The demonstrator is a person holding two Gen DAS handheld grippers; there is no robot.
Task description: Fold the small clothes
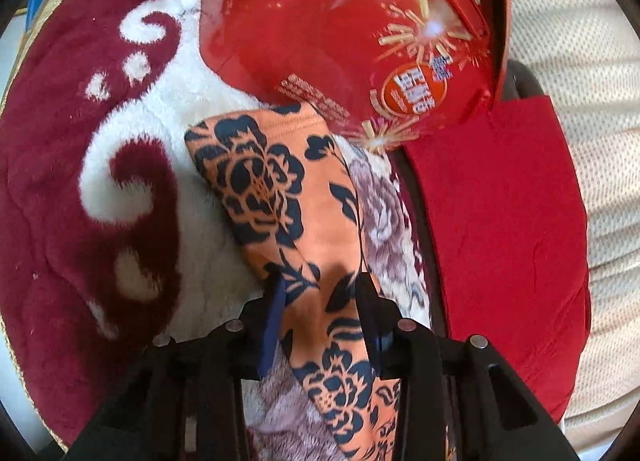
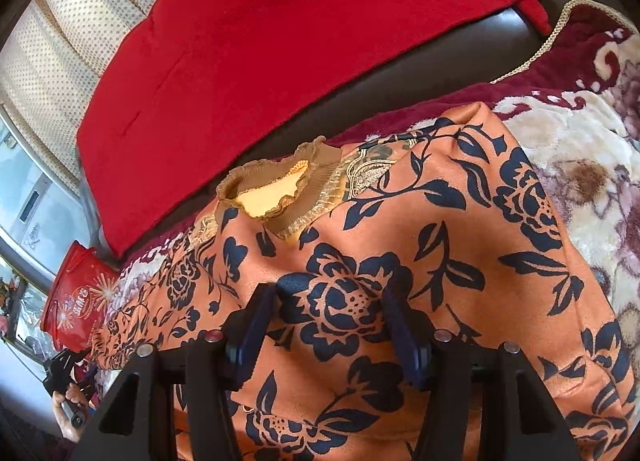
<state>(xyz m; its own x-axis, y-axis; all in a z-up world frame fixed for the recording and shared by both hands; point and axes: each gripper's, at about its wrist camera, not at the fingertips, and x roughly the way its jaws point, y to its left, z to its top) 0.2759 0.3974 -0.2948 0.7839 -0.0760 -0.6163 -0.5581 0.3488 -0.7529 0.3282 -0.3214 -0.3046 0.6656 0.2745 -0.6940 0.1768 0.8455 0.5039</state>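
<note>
Mid-fold, left gripper (image 1: pixel 320 285) clamped the orange floral top's (image 2: pixel 400 261) sleeve (image 1: pixel 276 181), right gripper (image 2: pixel 330 301) released; sleeve wanted laying across the body.

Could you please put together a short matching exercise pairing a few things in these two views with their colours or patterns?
Things:
1. top
2. bucket
3. blanket
4. collar

Descriptions:
A. plush, maroon and cream swirls
B. glossy red with gold firework bursts
C. ruffled tan edge, yellow inside
D. orange with dark blue flowers

Pairs: 1-D, 2-B, 3-A, 4-C
</note>
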